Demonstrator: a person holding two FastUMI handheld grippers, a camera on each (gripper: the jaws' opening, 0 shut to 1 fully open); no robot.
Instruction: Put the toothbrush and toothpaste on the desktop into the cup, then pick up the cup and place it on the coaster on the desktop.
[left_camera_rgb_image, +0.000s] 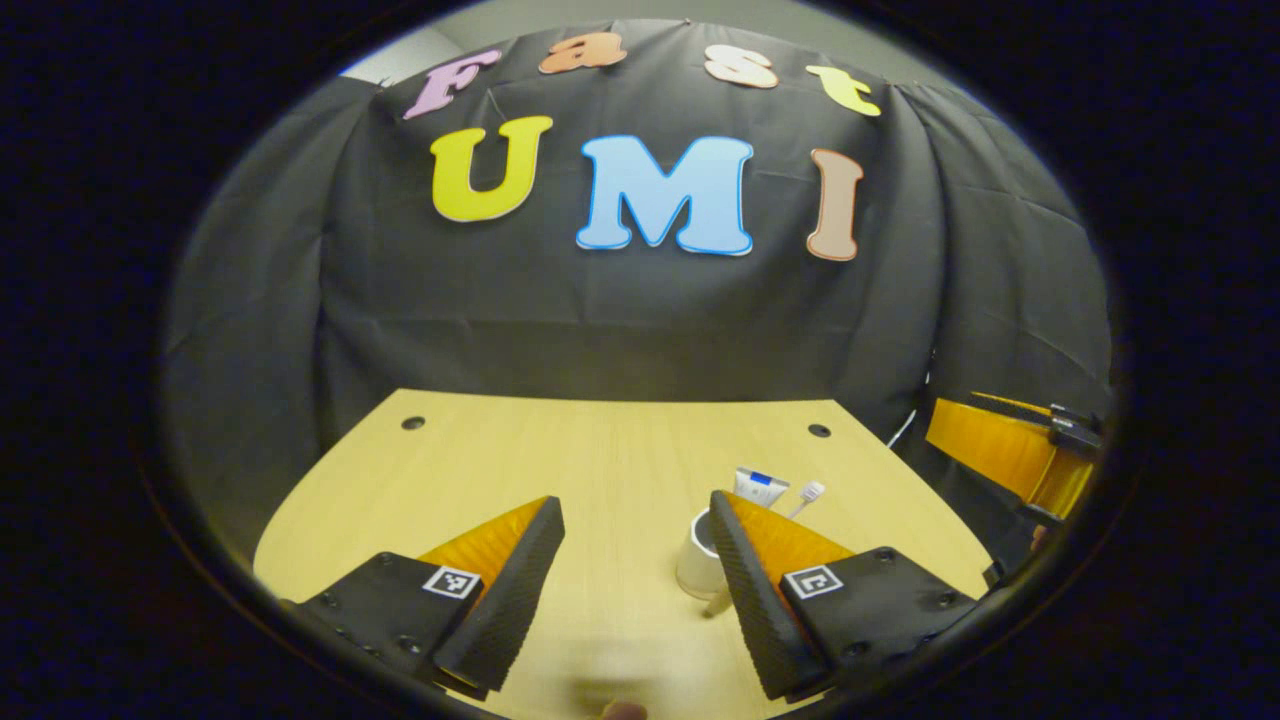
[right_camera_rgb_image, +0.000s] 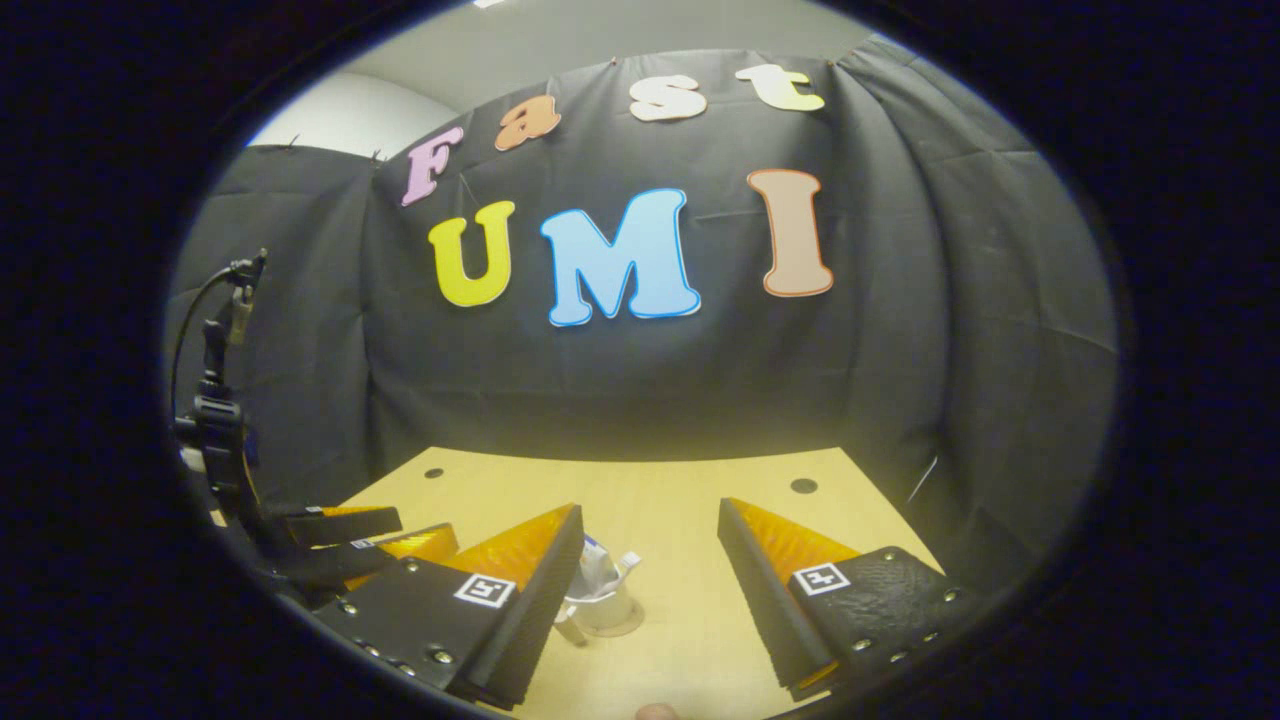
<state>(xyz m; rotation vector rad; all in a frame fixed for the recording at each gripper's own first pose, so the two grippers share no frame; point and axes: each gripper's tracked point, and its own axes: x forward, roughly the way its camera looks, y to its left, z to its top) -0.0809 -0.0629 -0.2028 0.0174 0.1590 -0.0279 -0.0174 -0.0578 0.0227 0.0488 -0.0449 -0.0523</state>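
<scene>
Cup (right_camera_rgb_image: 603, 608) stands upright on the coaster (right_camera_rgb_image: 628, 628) on the wooden desktop (right_camera_rgb_image: 690, 520). Toothpaste (right_camera_rgb_image: 594, 566) and toothbrush (right_camera_rgb_image: 628, 563) stand in it, long axes near vertical, brush head uppermost and apparently leaning right. Left gripper (left_camera_rgb_image: 636, 555) hangs above the desktop, fingers wide apart, holding nothing. Right gripper (right_camera_rgb_image: 650, 570) likewise, spread wide and empty, cup beside its left finger.
</scene>
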